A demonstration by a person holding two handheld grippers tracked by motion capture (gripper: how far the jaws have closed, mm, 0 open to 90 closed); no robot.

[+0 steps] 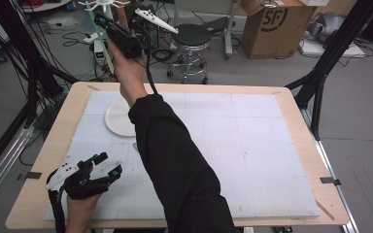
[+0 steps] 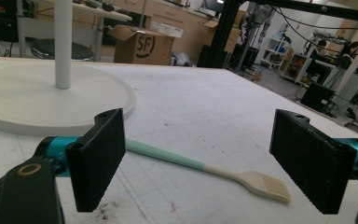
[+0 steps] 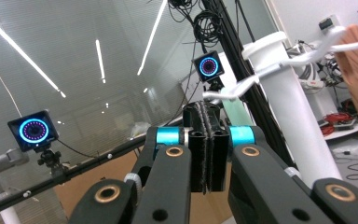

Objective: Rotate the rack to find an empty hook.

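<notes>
The right gripper point(image 3: 207, 140) is raised up by the top of the white rack point(image 3: 279, 93), its jaws pinched together on a thin pale-green utensil point(image 3: 235, 112) whose end sits just beyond the tips, against a white hook point(image 3: 228, 91). It looks like the hanging step; next, I'd guess, comes seating it on the hook before letting go. The left gripper point(image 2: 200, 158) rests low, jaws spread wide and empty, with a green-handled pastry brush point(image 2: 200, 165) lying on the mat point(image 2: 205, 102) just ahead, between them.
</notes>
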